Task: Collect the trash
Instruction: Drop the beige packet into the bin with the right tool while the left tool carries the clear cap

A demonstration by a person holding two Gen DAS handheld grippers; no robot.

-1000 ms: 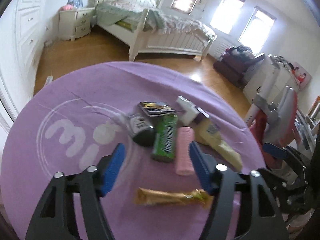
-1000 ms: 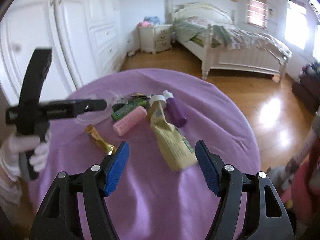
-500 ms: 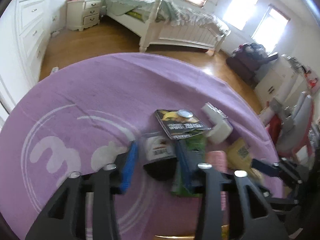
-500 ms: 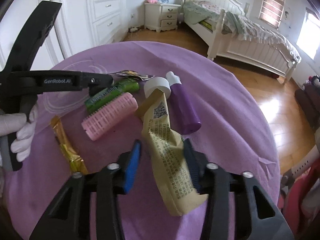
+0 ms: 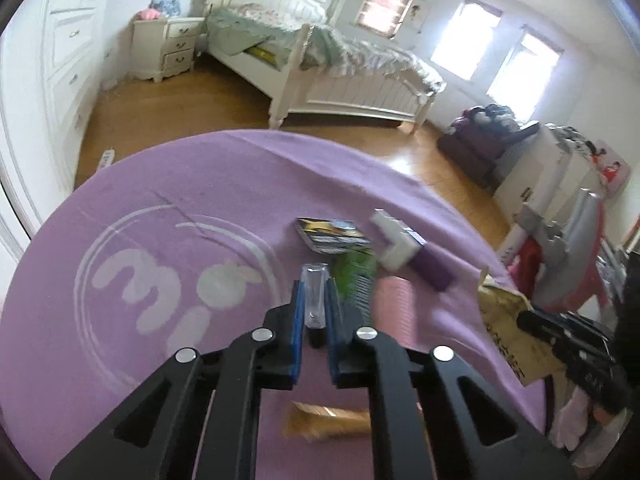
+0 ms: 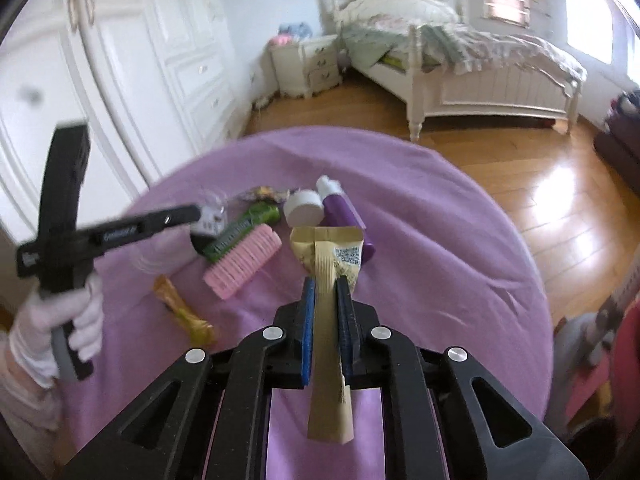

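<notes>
Collection is only starting, judging by how much litter lies on the purple-covered worktop (image 6: pixel 460 248). Two pieces are in hand. The left gripper (image 5: pixel 314 312) is pressed together on a small clear plastic packet (image 5: pixel 315 294) with a dark lower end, which stands upright between the blue pads. The right gripper (image 6: pixel 327 316) is closing on a beige paper sachet (image 6: pixel 326 280); the pads already pinch its folded middle, with its printed top fanning out ahead of the fingertips and its tail hanging back toward the camera.

No bin or bag shows in either view, so I cannot tell where these pieces are meant to go, and nothing looks deposited yet.

Left on the cloth, ahead of the right gripper: a pink ridged roller (image 6: pixel 244 260) to its left, a green wrapper (image 6: pixel 240 232) just beyond that, a white cap (image 6: pixel 304 208) touching a purple bottle (image 6: pixel 344 216) straight ahead, and a crumpled foil wrapper (image 6: pixel 264 194) farther off. A gold wrapper (image 6: pixel 184 312) lies nearer, on the left. In the left wrist view a black and yellow packet (image 5: pixel 330 234) sits just beyond the left gripper.

By my reckoning, two items are grasped and at least six are waiting.
</notes>
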